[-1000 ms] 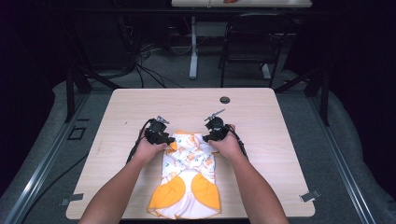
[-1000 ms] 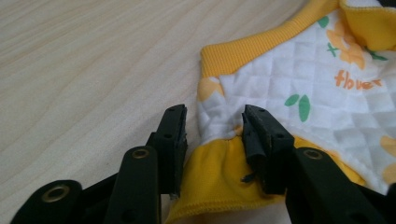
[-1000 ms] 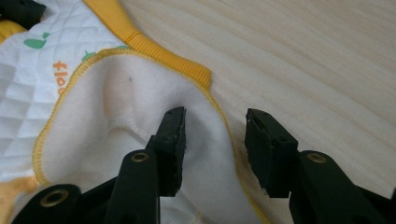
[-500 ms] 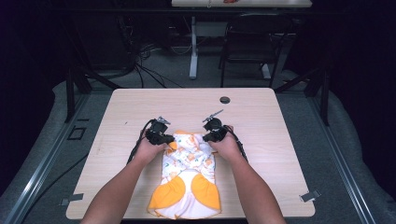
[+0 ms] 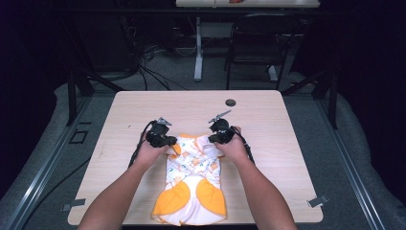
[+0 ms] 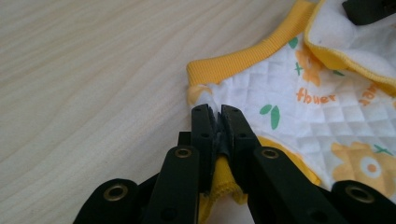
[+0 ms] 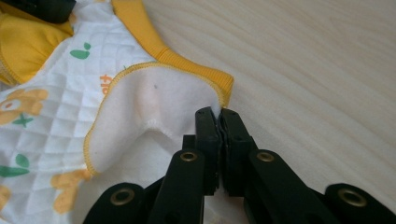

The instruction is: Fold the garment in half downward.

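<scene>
On the counter (image 5: pixel 143 110), seen from the high view, a small quilted garment (image 5: pixel 191 187) lay with its long axis running from the far end, where both tools met it, back toward the person's edge. The left tool (image 5: pixel 167 141) sat at the garment's far left corner and the right tool (image 5: pixel 214 139) at its far right corner, so the cloth stretched away from each tool toward the person and inward toward the other tool. Both hands looked equally near. A small dark disc (image 5: pixel 231 102) sat well apart, farther up the counter.

In the left gripper view, the left tool (image 6: pixel 218 112) was clamped tight on the garment (image 6: pixel 322 112), its jaws pinching a fold of white quilted cloth and yellow trim (image 6: pixel 243 58) at the corner. The rest of the cloth spread to the right of the jaws, with bare wood to their left.

In the right gripper view, the right tool (image 7: pixel 218 114) was likewise clamped on the garment (image 7: pixel 46 121), gripping the edge where a turned-back flap (image 7: pixel 154 112) showed its plain white lining beside the yellow band (image 7: pixel 187 58). There the cloth spread to the left, and wood lay to the right. Any lift or fold would likely turn on both corners moving together along that long axis.
</scene>
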{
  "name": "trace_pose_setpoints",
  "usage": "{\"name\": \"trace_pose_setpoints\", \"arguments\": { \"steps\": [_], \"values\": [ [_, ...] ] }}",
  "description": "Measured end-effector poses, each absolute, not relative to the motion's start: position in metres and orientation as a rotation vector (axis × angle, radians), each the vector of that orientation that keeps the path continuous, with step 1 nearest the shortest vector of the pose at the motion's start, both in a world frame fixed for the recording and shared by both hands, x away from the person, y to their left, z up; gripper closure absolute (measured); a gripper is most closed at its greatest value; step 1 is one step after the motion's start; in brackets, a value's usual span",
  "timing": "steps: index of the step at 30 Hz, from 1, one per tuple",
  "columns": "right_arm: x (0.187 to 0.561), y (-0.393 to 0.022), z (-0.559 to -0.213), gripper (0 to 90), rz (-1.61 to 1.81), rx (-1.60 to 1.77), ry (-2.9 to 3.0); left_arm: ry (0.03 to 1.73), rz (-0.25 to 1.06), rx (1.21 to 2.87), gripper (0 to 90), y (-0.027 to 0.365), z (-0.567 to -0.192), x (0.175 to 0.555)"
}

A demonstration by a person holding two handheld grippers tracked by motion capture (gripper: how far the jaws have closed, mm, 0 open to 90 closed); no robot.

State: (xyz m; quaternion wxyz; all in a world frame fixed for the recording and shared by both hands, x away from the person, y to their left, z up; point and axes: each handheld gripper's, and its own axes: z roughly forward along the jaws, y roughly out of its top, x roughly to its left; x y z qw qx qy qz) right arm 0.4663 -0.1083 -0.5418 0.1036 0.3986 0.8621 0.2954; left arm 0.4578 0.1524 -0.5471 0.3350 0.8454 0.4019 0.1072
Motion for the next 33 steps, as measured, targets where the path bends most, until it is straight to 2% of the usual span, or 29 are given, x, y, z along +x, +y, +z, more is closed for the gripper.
{"name": "trace_pose_setpoints", "arguments": {
  "steps": [15,33],
  "values": [
    [0.452,-0.109,-0.487,87.1,0.927,1.0,2.49,0.994,0.336,2.139,84.6,0.162,-0.505,0.447],
    [0.44,-0.113,-0.452,87.2,0.97,0.893,2.386,0.895,0.43,2.101,84.7,0.162,-0.467,0.44]
  ]
}}
